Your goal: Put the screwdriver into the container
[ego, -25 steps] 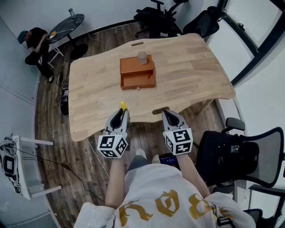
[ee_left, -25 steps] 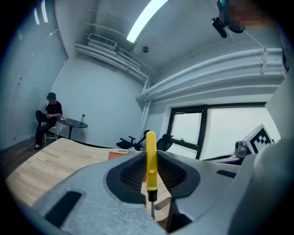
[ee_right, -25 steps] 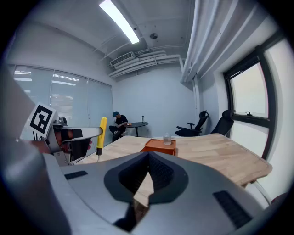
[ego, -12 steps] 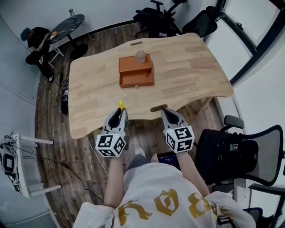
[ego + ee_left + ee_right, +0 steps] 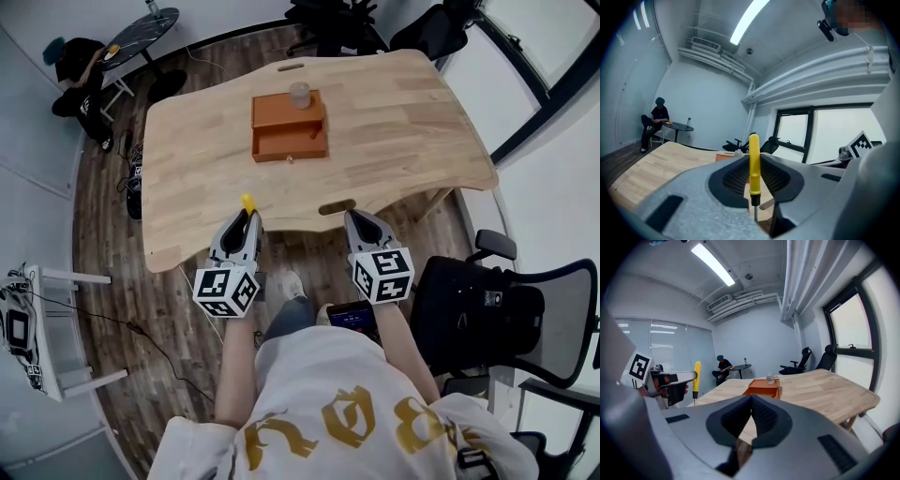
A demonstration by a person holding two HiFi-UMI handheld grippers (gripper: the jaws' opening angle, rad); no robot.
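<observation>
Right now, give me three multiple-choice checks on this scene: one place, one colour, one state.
1. Where is the orange rectangular container?
A) on the light wooden table
B) on the floor
C) on the black office chair
2. What colour is the handle of the thin-shafted screwdriver?
A) red
B) yellow
C) blue
3. The right gripper's jaws are:
A) shut on the screwdriver
B) wide apart
C) together, empty

1 A: the head view shows it on the tabletop.
2 B: the yellow handle stands upright in the left gripper's jaws.
3 C: the right gripper view shows the jaws meeting, with nothing between them.
</observation>
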